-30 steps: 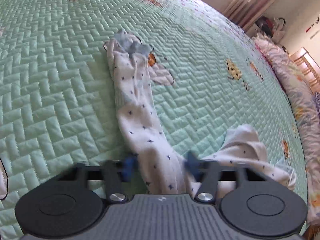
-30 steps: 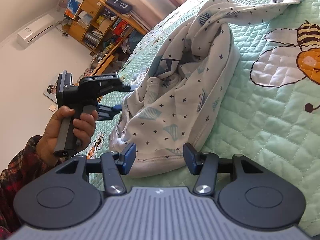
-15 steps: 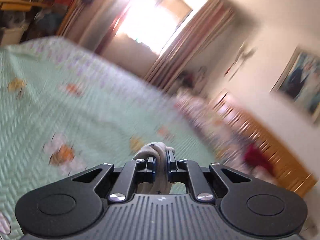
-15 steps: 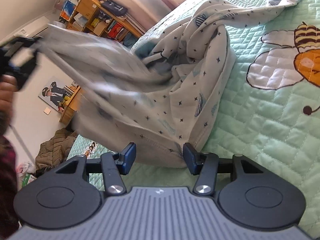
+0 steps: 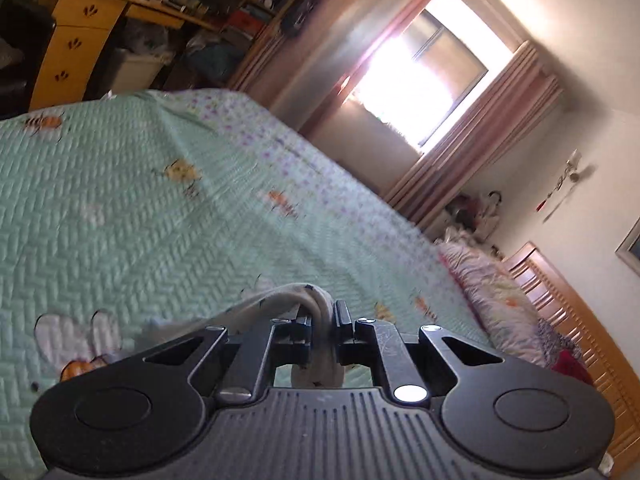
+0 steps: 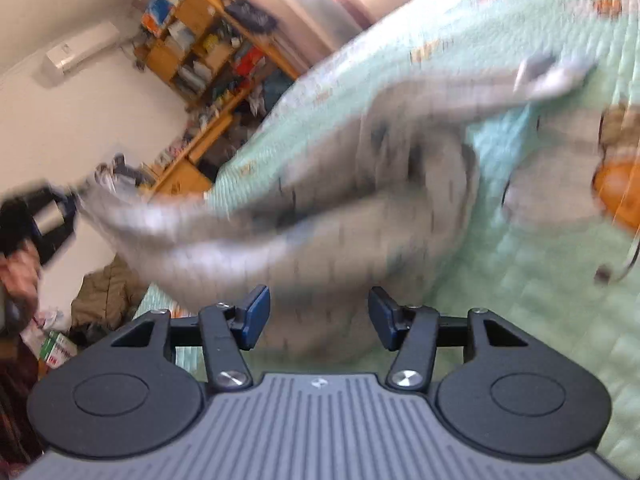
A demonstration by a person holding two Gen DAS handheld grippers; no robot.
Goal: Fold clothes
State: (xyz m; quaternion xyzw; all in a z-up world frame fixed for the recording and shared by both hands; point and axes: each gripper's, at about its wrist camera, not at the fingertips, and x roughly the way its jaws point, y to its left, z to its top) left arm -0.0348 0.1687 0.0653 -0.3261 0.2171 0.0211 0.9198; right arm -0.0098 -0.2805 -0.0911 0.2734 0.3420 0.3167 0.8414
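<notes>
A white garment with small dark stars point(image 6: 340, 208) lies partly on the green quilted bedspread point(image 6: 540, 320), and one end is pulled up to the left. My left gripper point(image 5: 322, 320) is shut on a bunched fold of this garment point(image 5: 280, 300), raised above the bed. In the right wrist view the same left gripper point(image 6: 36, 216) shows blurred at the far left, held by a person's hand. My right gripper point(image 6: 318, 312) stands open low over the bed. The garment's blurred lower edge hangs just beyond its blue pads point(image 6: 256, 310), which do not press on it.
The bedspread point(image 5: 160, 220) carries bee pictures. Flowered pillows point(image 5: 492, 288) and a wooden headboard point(image 5: 580, 320) line the right side. Wooden shelves point(image 6: 200, 48) and a heap of clothes point(image 6: 104, 292) stand past the bed's far edge, beside a bright curtained window point(image 5: 420, 84).
My left gripper closed on the garment and rose with it, tipping its view up toward the room. The cloth now stretches up to the left. The right gripper stayed put.
</notes>
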